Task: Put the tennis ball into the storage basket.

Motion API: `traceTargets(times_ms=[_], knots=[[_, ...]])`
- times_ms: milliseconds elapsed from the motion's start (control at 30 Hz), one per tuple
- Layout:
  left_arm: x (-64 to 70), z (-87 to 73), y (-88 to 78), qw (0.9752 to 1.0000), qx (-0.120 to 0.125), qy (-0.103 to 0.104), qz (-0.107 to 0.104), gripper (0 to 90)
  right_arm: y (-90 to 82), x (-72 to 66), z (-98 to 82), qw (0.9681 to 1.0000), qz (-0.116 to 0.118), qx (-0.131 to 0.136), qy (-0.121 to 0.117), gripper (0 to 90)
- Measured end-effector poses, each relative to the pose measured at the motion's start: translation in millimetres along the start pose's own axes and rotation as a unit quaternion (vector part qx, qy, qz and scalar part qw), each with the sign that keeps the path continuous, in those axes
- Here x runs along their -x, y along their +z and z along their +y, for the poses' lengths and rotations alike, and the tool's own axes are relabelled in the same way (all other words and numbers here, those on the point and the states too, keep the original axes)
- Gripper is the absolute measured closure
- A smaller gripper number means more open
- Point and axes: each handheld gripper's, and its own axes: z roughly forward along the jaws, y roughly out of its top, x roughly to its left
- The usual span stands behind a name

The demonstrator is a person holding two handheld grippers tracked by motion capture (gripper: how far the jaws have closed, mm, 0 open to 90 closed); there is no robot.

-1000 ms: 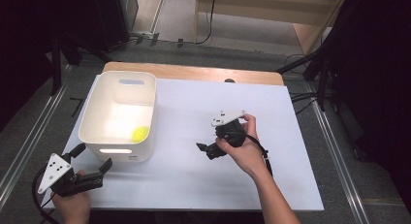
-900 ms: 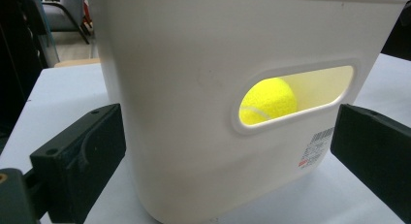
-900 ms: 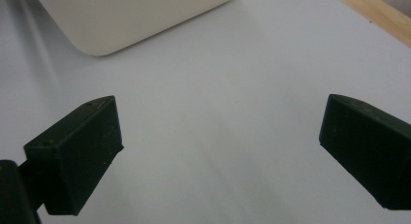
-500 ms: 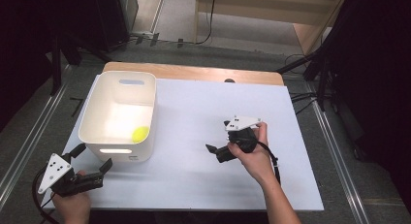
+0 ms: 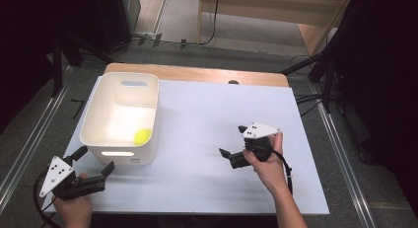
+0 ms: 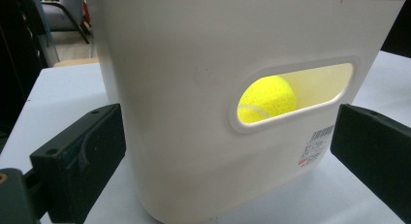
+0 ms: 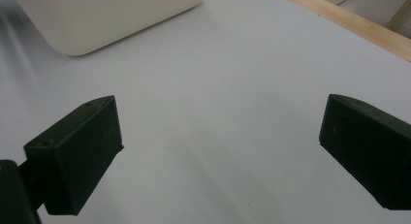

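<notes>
- Tennis ball [image 5: 143,136], bright yellow, is seen lying on the floor of the white bin [image 5: 96,112], close to the bin's near right corner.
- Through the handle slot in the bin's near wall, the ball [image 6: 266,99] is seen in the left gripper view, resting just behind that wall.
- The bin is stood on the left part of the white counter [image 5: 207,183], upright, with its near wall just ahead of the left tongs.
- The left tongs [image 5: 93,160] are held spread wide, nothing between the jaws, at the near left corner of the counter; the bin is not touched.
- The right tongs [image 5: 227,157] are held spread as well, gripping nothing, over bare counter well apart from the bin and pointed towards it.
- A barcode label [image 6: 315,145] is seen stuck low on the bin's near wall.
</notes>
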Motion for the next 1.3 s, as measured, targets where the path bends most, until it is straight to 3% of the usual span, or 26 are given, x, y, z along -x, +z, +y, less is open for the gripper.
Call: traceTargets(times_ms=[667,1300], knots=[[1.1,-0.3,0.6,1.0,-0.001,0.005,0.0,0.0,-28.4,13.4,-39.6,0.9984,-0.026,0.035,0.035,0.4],[1.7,-0.4,0.6,1.0,-0.002,0.007,0.001,0.0,-46.1,23.0,-73.9,0.9948,-0.051,0.055,0.069,0.4]])
